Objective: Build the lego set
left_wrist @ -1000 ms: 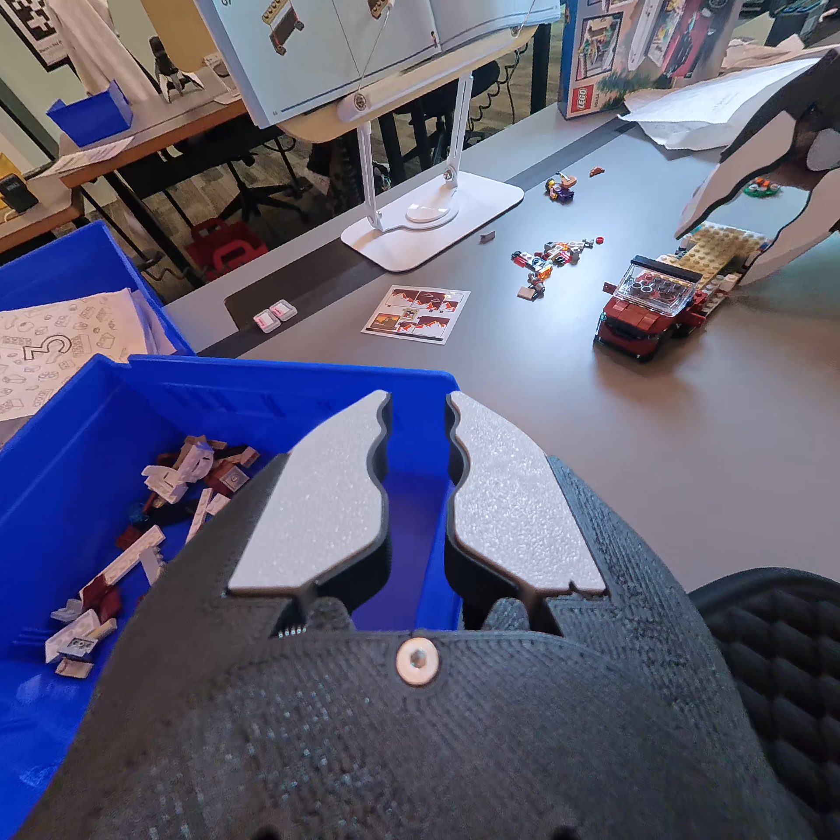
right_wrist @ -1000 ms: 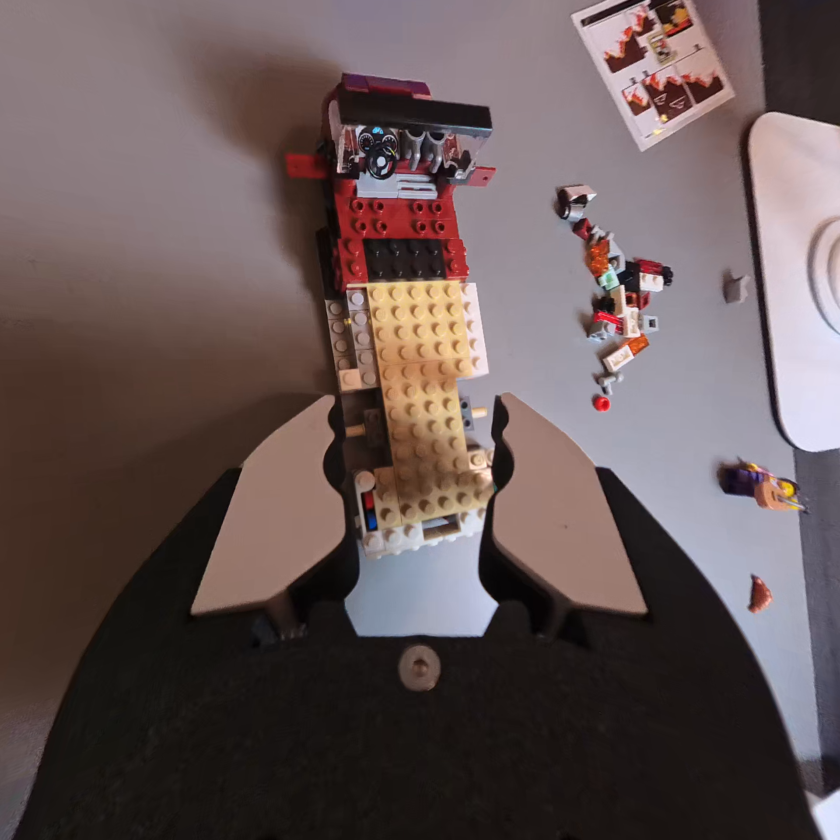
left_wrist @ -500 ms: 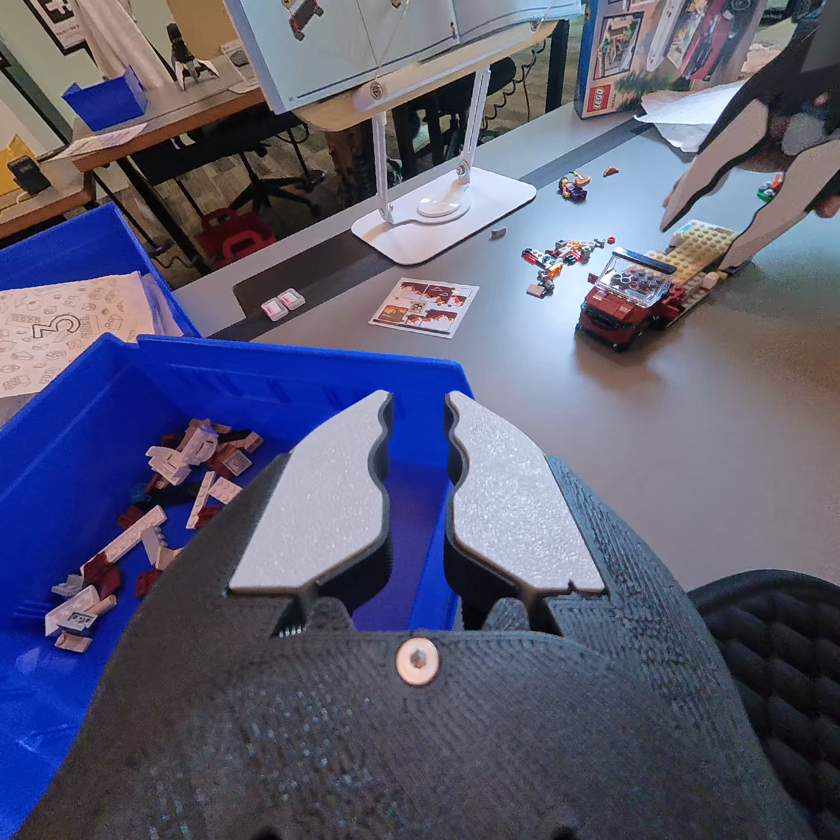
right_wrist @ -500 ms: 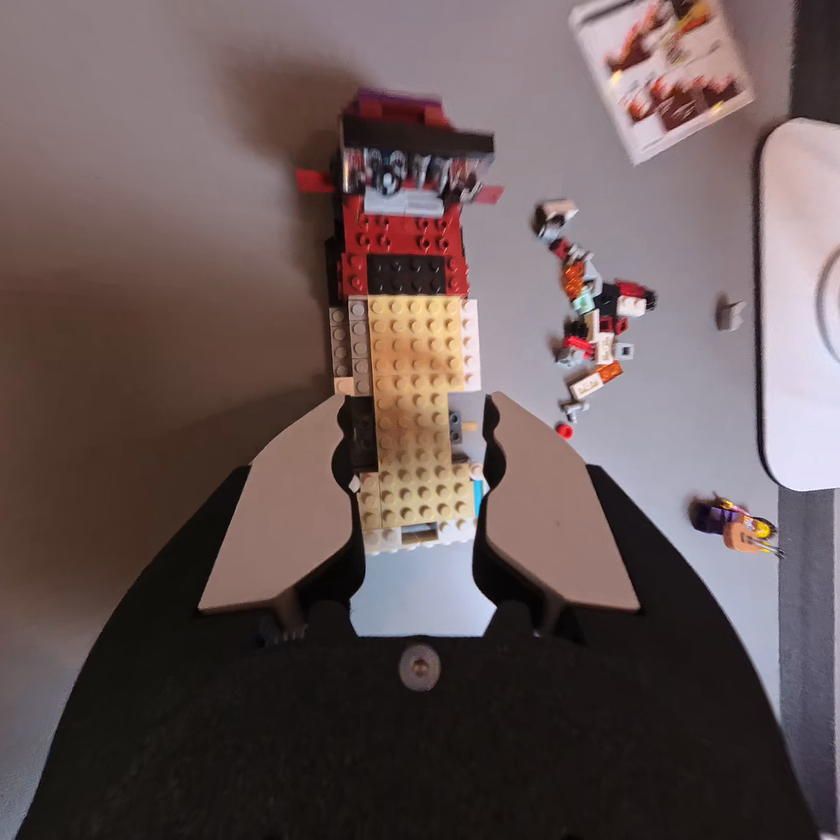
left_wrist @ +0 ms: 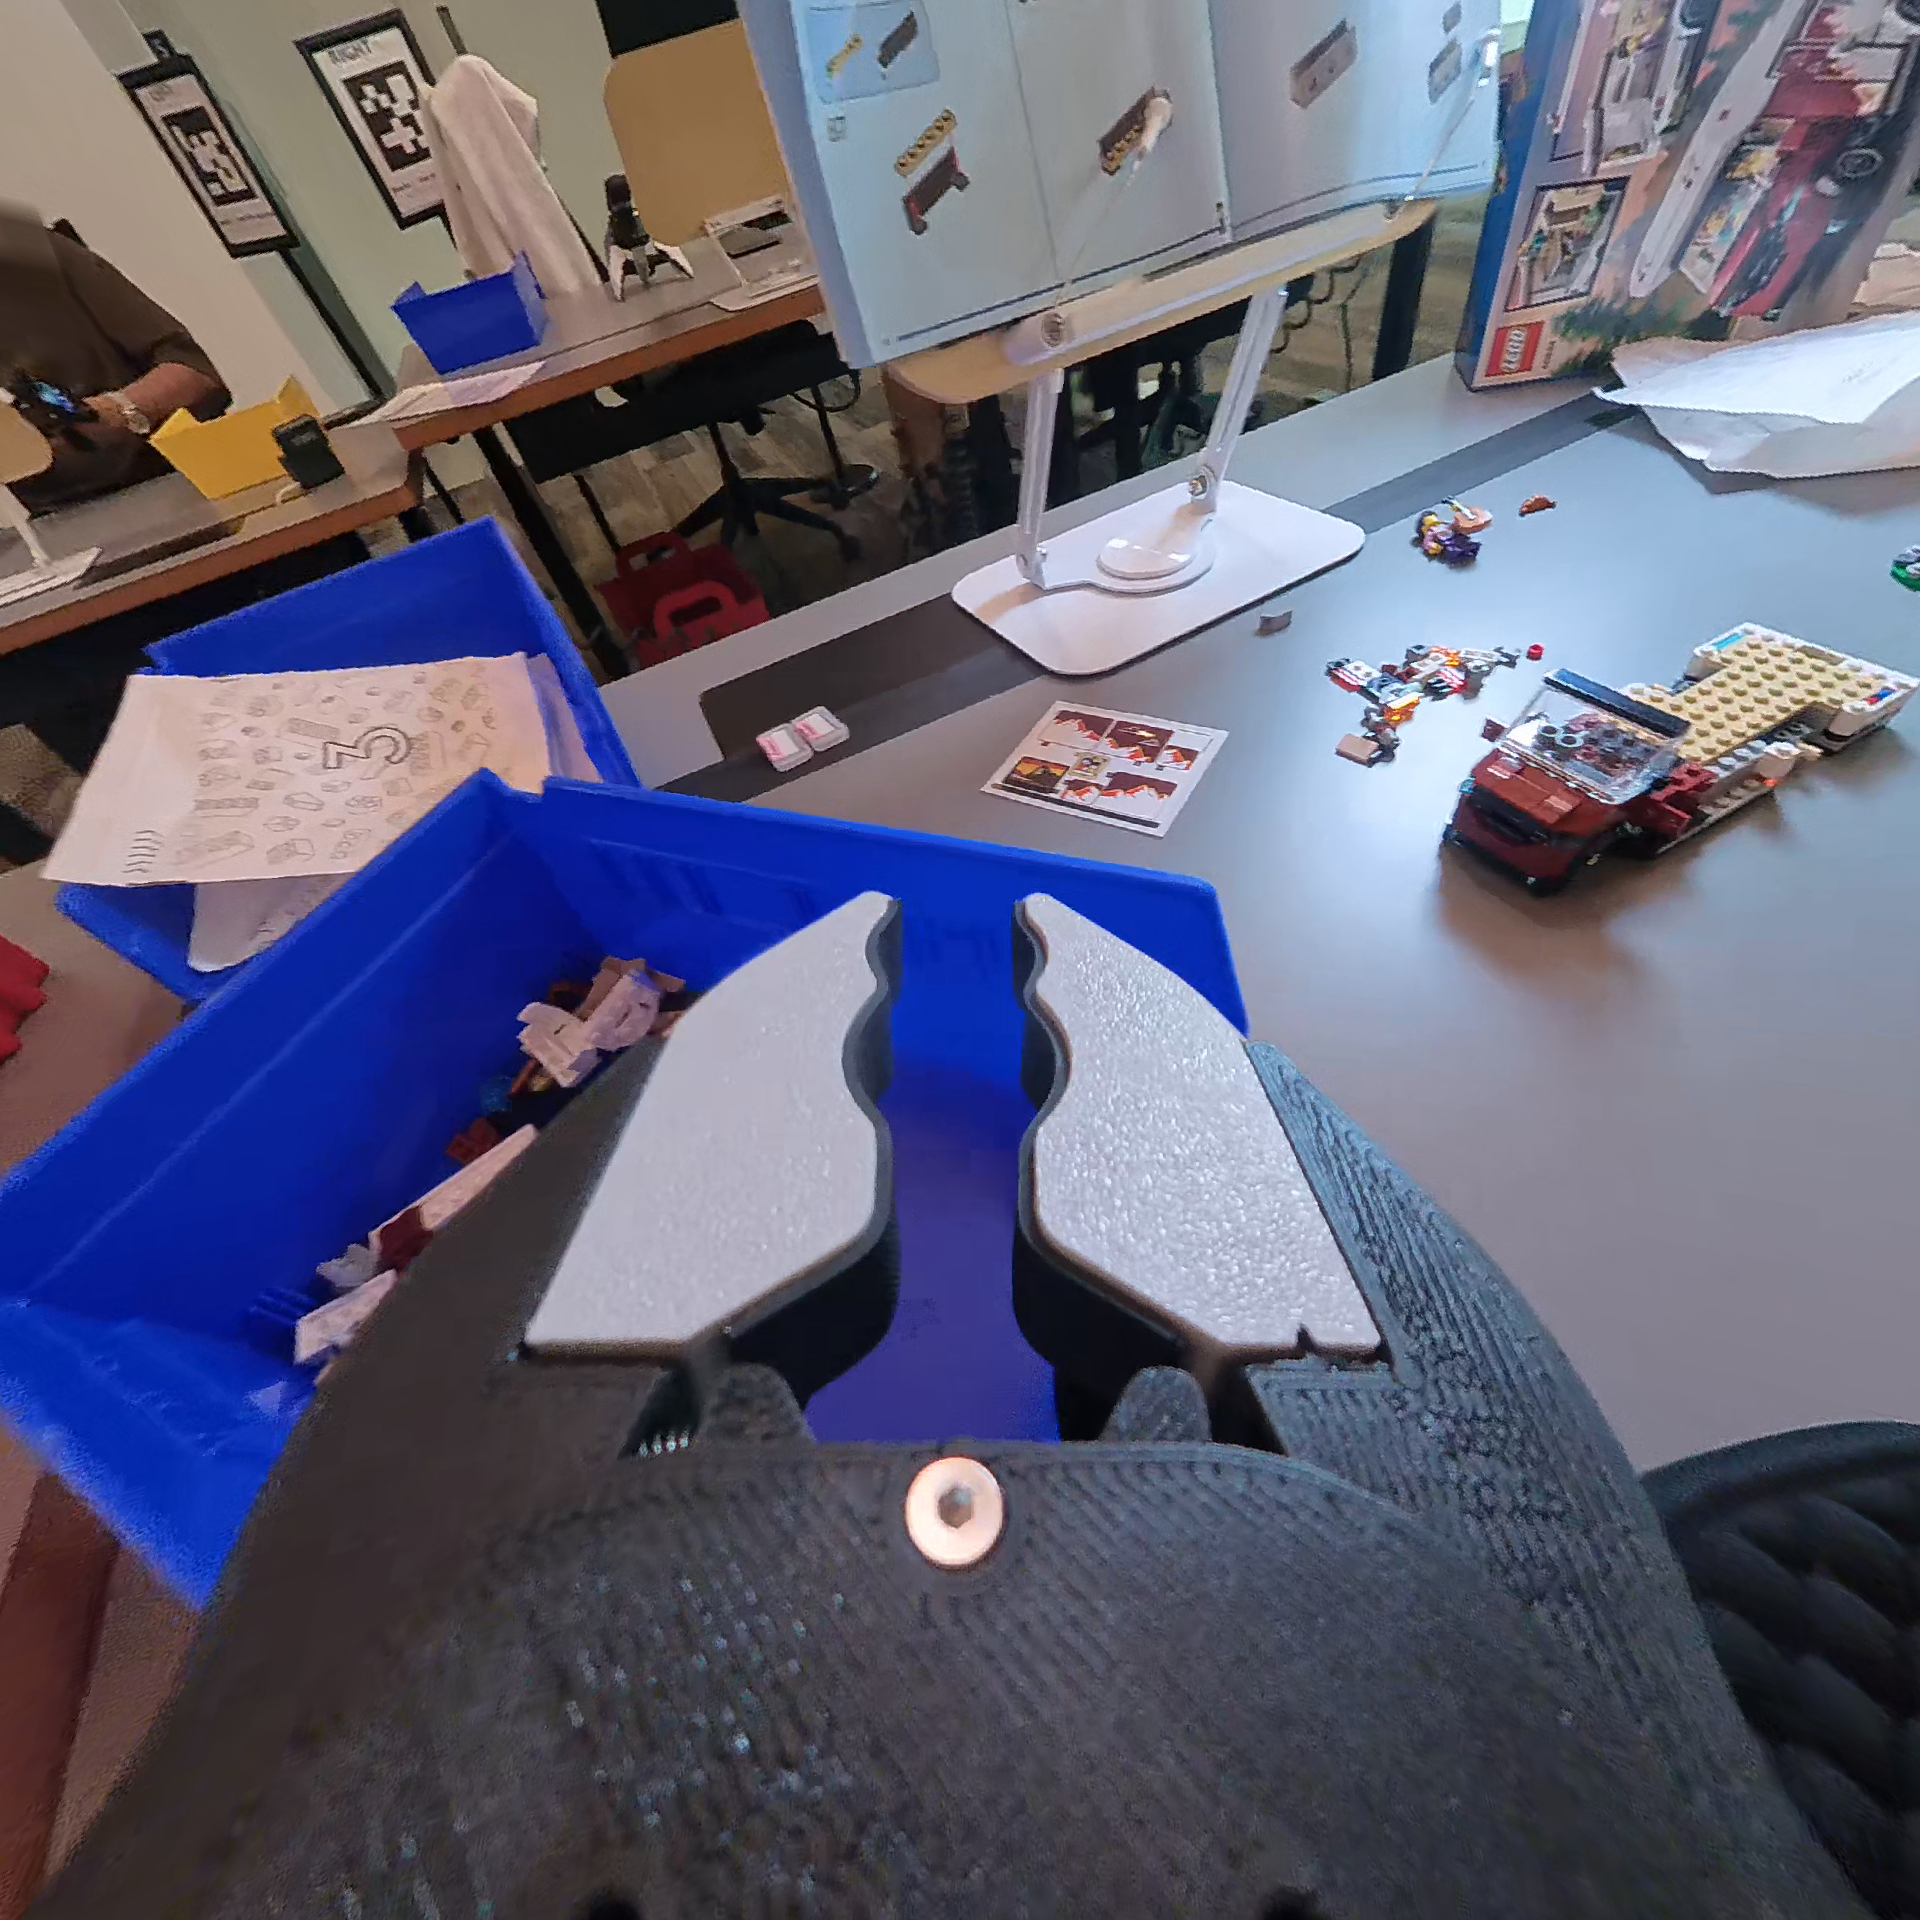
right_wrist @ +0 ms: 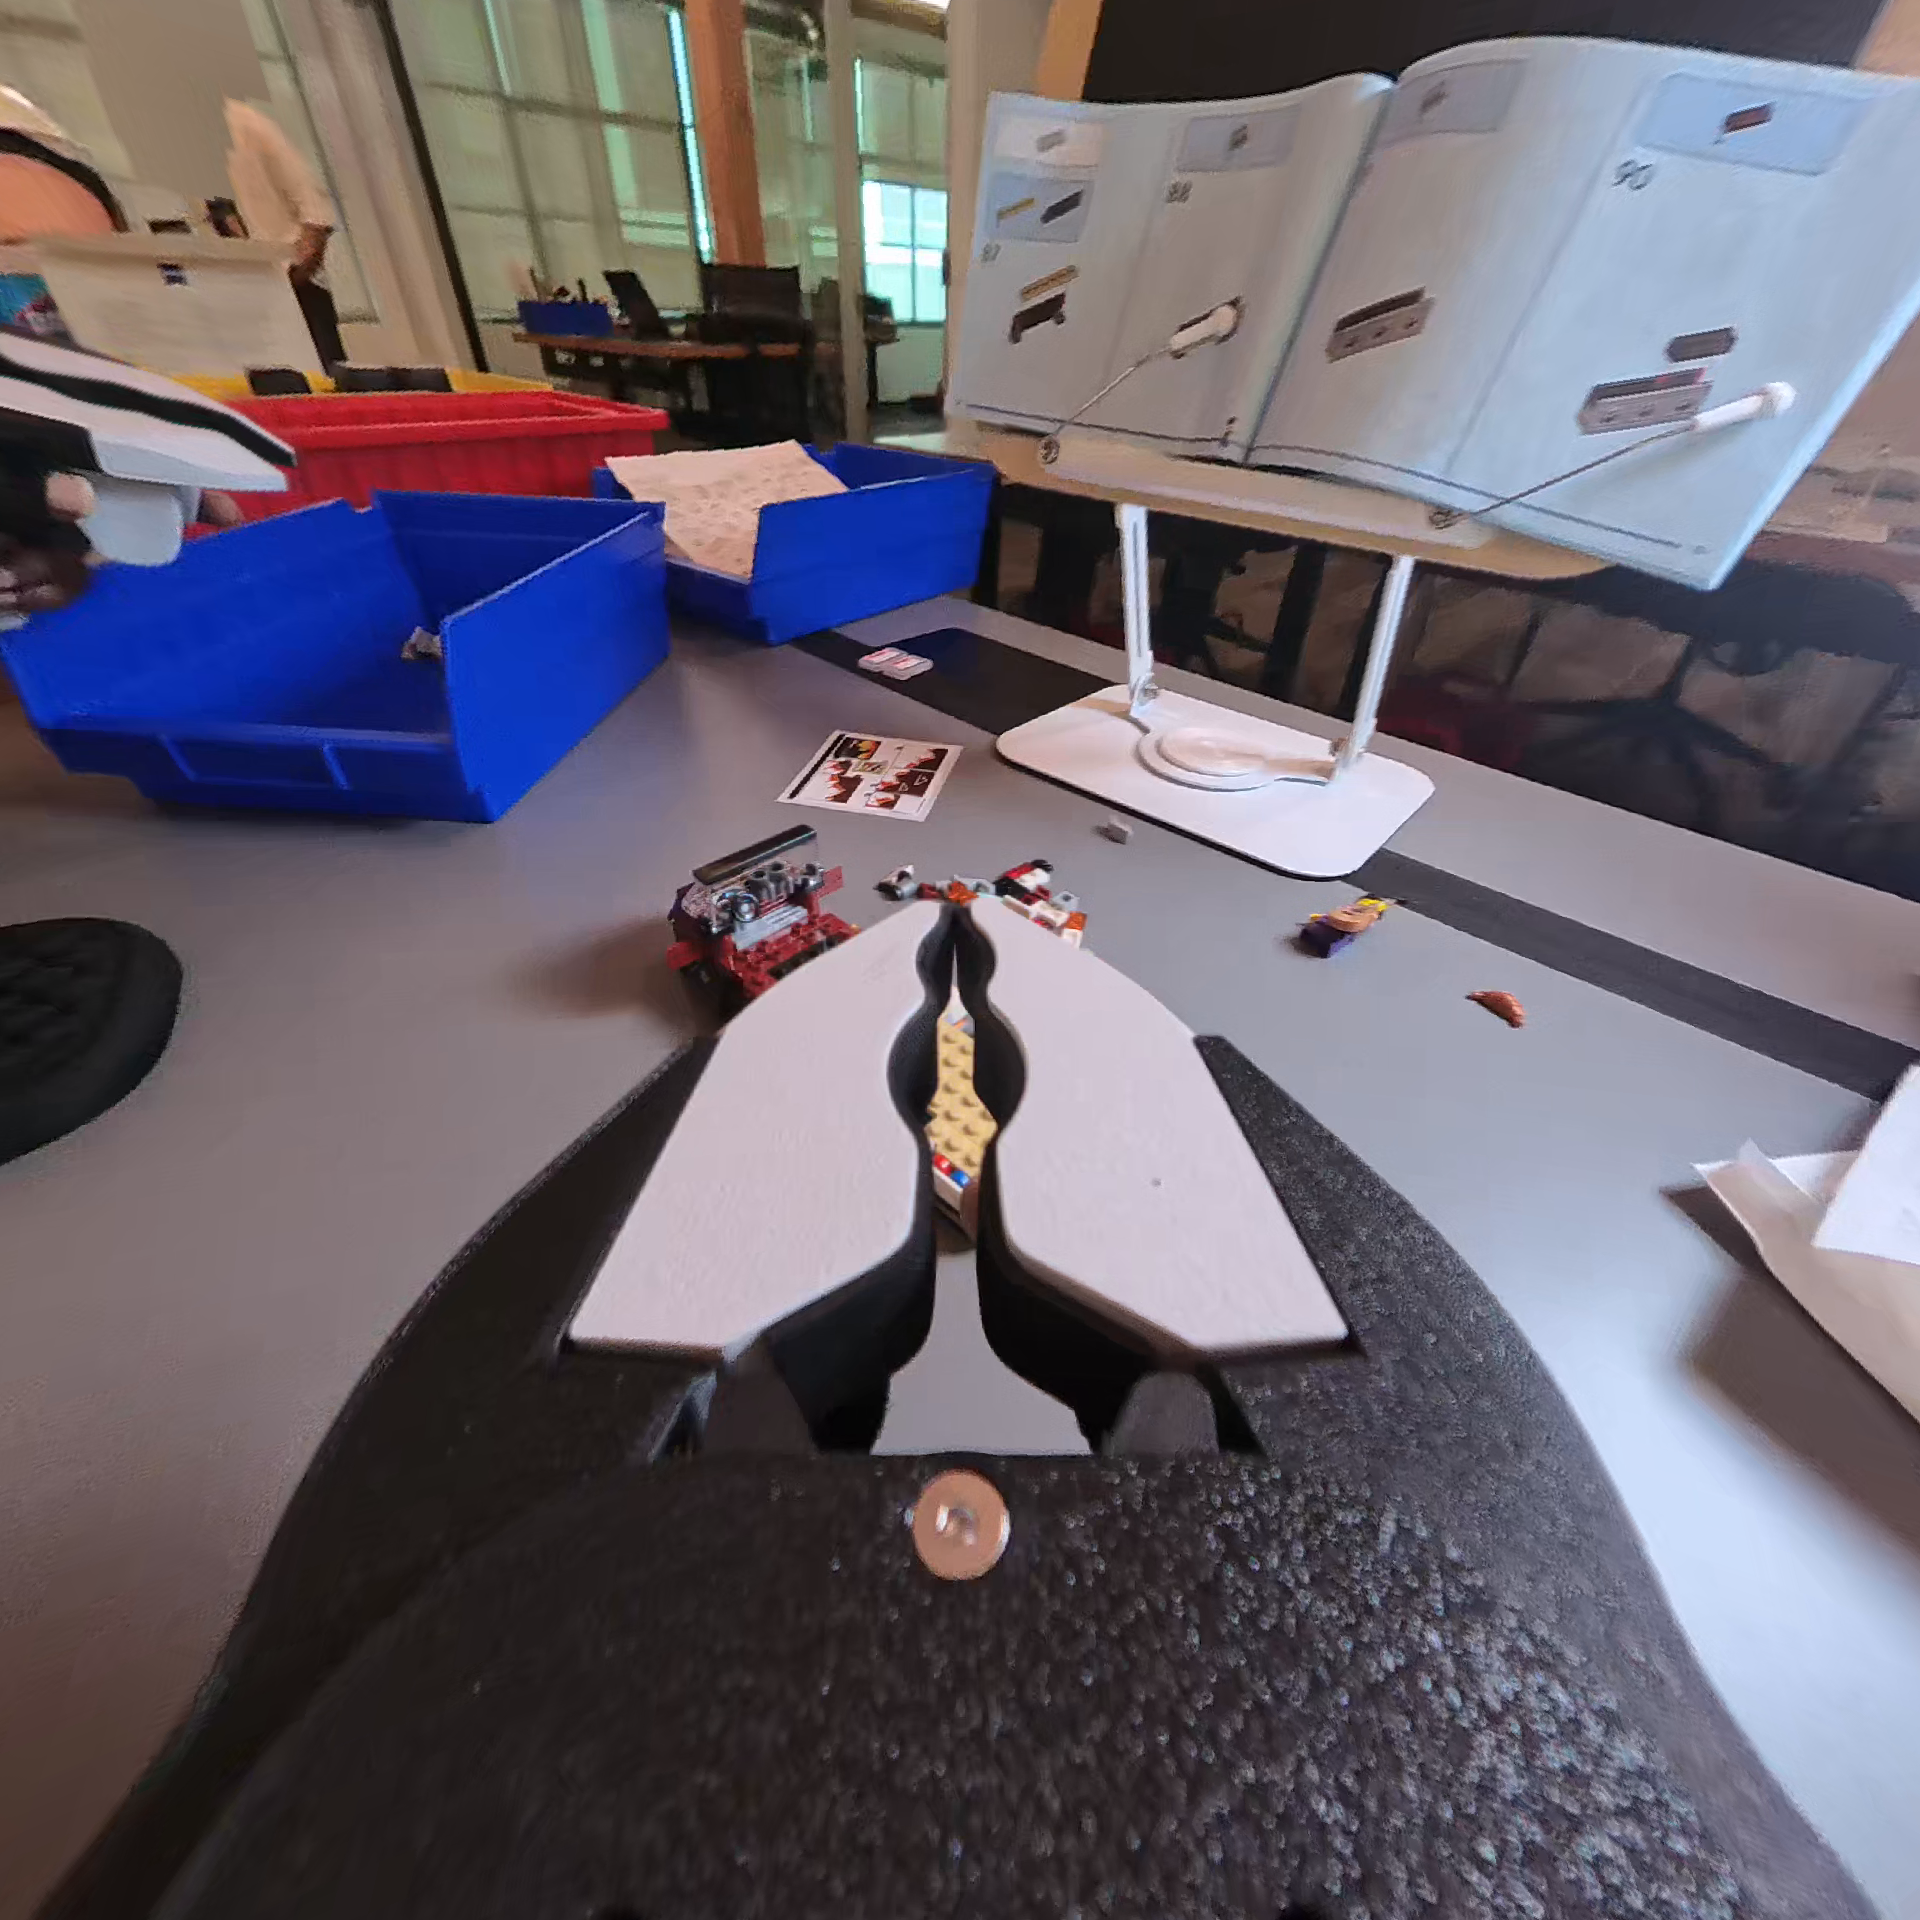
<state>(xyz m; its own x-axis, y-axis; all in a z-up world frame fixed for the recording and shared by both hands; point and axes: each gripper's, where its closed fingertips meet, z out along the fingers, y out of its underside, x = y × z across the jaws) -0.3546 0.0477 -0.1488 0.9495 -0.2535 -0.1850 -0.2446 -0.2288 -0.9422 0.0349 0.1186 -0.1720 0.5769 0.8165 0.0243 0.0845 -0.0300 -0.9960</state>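
My left gripper (left_wrist: 954, 914) is open and empty. It hovers over a blue bin (left_wrist: 831, 831) that holds several loose white and dark red bricks (left_wrist: 592, 1018). A dark red brick car (left_wrist: 1579, 779) with a tan studded rear plate (left_wrist: 1745, 686) stands free on the grey table. My right gripper (right_wrist: 951, 914) is shut with its tips touching and holds nothing. It sits low above the car's tan plate (right_wrist: 956, 1091), and the car's front (right_wrist: 758, 920) shows just left of the fingers. The left gripper (right_wrist: 156, 436) shows at the far left above the bin (right_wrist: 312, 665).
An open instruction book (left_wrist: 1143, 156) rests on a white stand (left_wrist: 1164, 582). A sticker sheet (left_wrist: 1107, 769), a pile of small pieces (left_wrist: 1413, 675) and a minifigure (left_wrist: 1449, 530) lie near the car. A second blue bin holds paper (left_wrist: 312, 748). A set box (left_wrist: 1683, 177) stands far right. The left gripper's tips are roughly 40 cm from the right gripper's.
My right gripper straddled the car's tan rear, then drew back off it, tilted up and shut on nothing. The car stays on the table. My left gripper stays open over the bin.
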